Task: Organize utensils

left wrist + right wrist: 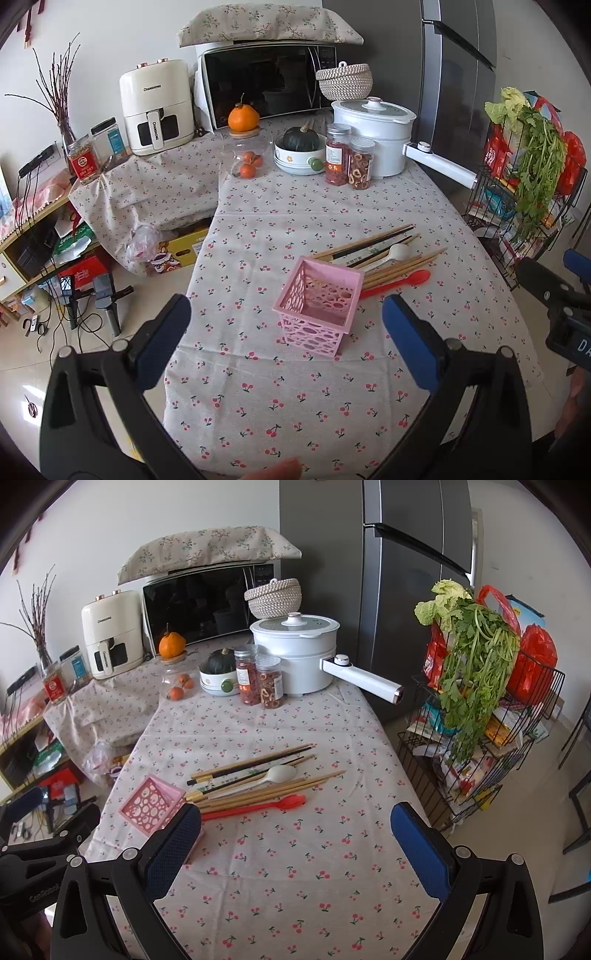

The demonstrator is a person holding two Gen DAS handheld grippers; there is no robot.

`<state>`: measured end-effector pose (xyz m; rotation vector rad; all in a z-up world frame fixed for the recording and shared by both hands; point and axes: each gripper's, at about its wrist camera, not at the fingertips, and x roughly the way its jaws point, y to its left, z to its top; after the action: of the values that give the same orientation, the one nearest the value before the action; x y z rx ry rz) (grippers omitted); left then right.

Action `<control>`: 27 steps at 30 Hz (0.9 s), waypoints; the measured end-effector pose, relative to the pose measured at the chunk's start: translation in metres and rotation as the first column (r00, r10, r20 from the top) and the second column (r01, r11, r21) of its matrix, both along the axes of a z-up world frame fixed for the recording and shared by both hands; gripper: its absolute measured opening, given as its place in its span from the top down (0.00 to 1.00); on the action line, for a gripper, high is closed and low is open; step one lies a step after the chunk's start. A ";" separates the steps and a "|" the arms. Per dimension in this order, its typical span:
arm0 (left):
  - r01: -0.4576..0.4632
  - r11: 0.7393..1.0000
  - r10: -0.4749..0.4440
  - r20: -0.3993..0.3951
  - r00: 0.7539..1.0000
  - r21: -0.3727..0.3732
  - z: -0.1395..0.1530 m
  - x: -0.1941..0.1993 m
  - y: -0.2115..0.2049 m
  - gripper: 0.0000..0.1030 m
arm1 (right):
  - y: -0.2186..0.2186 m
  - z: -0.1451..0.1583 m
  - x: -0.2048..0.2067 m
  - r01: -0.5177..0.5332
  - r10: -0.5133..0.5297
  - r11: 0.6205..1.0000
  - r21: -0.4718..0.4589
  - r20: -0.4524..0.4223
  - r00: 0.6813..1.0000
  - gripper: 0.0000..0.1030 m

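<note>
A cherry-print tablecloth covered the table. On it stood a pink basket, beside loose chopsticks and spoons.

White plastered walls behind, daylit and evenly bright. Tall grey double-door refrigerator in the far right corner. Pale glossy tiled floor to the left, strewn with black cables. Long table under a cherry-print cotton cloth, running up to a black-fronted microwave topped with a floral cushion. Black wire storage rack on the right, crammed with packets and leafy greens. Low wooden shelf unit at far left.
</note>
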<state>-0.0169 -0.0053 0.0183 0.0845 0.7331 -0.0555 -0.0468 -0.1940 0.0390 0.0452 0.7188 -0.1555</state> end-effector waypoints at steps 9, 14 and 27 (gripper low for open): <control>-0.003 1.000 0.003 -0.002 1.000 -0.001 0.000 0.001 0.002 0.00 | 0.001 0.000 0.000 0.000 0.000 1.000 0.000 0.002 1.000 0.00; -0.003 1.000 0.003 -0.010 1.000 -0.007 0.000 0.001 0.004 0.00 | 0.002 0.001 0.001 0.000 0.000 1.000 0.000 0.000 1.000 0.00; -0.002 1.000 0.002 -0.009 1.000 -0.006 -0.001 0.000 0.004 0.00 | 0.001 0.001 0.001 0.001 -0.001 1.000 -0.002 0.002 1.000 0.00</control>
<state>-0.0165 -0.0012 0.0175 0.0773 0.7423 -0.0562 -0.0460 -0.1926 0.0398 0.0441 0.7162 -0.1571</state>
